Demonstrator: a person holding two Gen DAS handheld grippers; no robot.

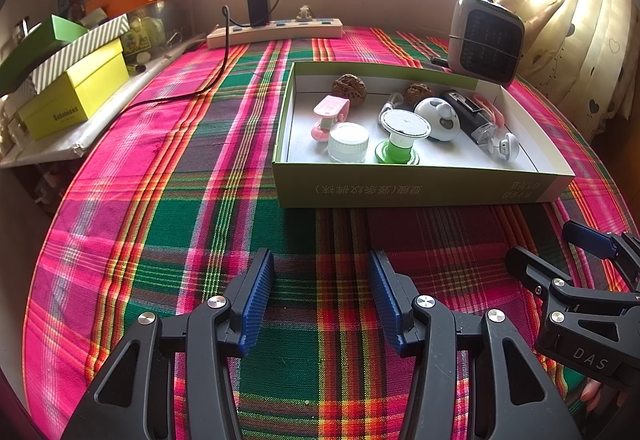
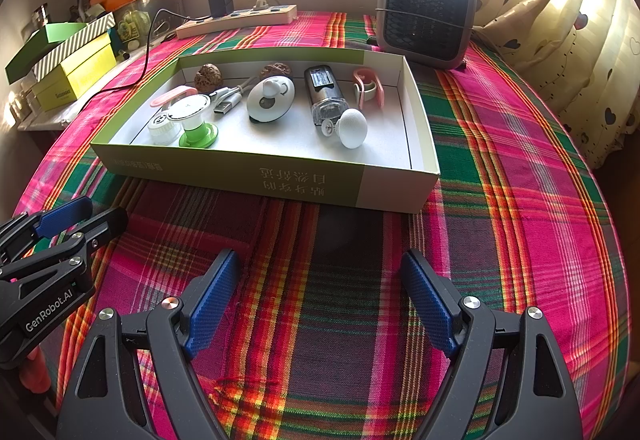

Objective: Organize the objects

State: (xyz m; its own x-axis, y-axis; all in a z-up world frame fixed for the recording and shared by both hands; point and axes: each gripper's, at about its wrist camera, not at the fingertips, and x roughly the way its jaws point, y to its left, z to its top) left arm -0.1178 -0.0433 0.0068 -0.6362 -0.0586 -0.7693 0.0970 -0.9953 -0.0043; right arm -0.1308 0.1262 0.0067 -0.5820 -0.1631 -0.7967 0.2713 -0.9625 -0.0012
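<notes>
A shallow green-and-white cardboard box (image 2: 304, 176) sits open on a table covered with a woven pink, green and orange plaid cloth (image 2: 520, 168), nearer the far edge than the near one. Inside it lie small things. Two wrinkled brown walnuts (image 2: 208, 77) rest along the far wall. A pink plastic clip (image 1: 330, 112), a ribbed white jar (image 1: 348, 142) and a green-based plastic stand with a round white top (image 1: 402, 136) cluster at the left end. A smooth white round gadget (image 2: 271, 99) lies mid-box, a dark cylinder with a clear end (image 2: 323, 91) to its right, and a white knob with a metal screw (image 2: 351, 128) near the front wall.

Only the right wrist view shows a white USB cable plug (image 2: 226, 105) and the second pink clip (image 2: 369, 88) clearly; the left view hides them behind other items.

The left gripper (image 1: 320, 300) hangs above bare cloth in front of the box, its ribbed blue pads moderately apart with nothing between. The right gripper (image 2: 320, 300) is beside it, jaws wide and empty. The cloth between the grippers and the box is open.

Beyond the box stand a grey grilled heater (image 2: 426, 14) at the far right corner and a beige power strip (image 1: 276, 32) along the far edge.
</notes>
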